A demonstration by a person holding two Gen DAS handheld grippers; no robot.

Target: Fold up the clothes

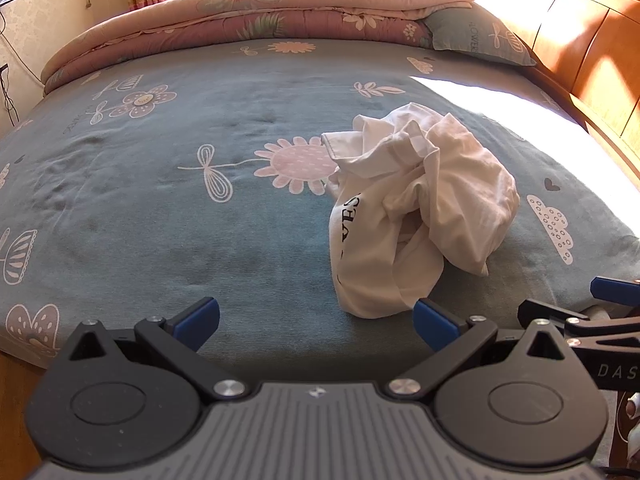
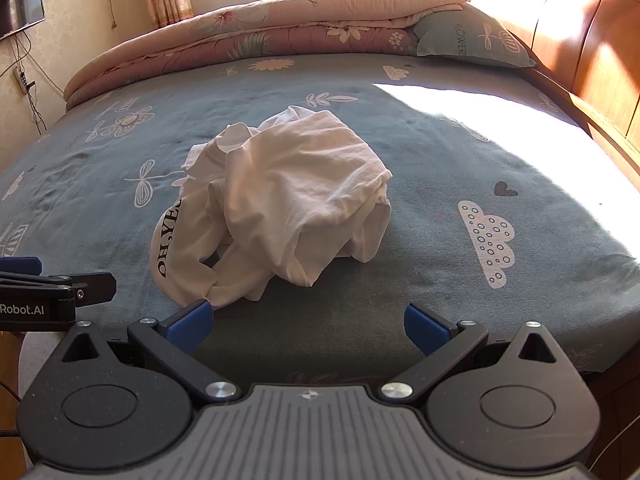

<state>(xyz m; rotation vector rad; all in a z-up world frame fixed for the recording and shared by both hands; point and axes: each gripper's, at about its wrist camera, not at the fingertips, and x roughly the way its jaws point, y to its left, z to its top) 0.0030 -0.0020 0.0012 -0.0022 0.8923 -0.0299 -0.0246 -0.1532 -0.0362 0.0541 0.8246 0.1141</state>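
1. The white T-shirt (image 2: 280,200) lies crumpled in a loose heap on the bed (image 1: 140,220), toward the near edge and well apart from the far edge, where a folded quilt (image 1: 240,12) and a pillow (image 1: 476,36) sit; it is not folded as the task wants
2. The left gripper (image 1: 316,316) hovers at the near edge with its jaws spread wide and nothing between them; the heap lies ahead and off to its right, the nearest fabric just beside its right finger
3. The right gripper (image 2: 306,322) also hovers at the near edge, jaws wide apart and empty; the heap lies ahead and slightly to its left, its closest folds just above the left finger
4. So the shirt sits between the two grippers; both are about equally close, and the right one faces the bulk of the heap more squarely
5. The printed lettering (image 2: 170,236) runs along the side of the heap that faces the left gripper, curving from the near edge away toward the middle of the bed
6. No clear long axis shows: hem, sleeves and collar are bunched together and I cannot tell which fold is which, so any grasp would probably have to take the near loose edges and spread the cloth flat toward the open middle of the bed
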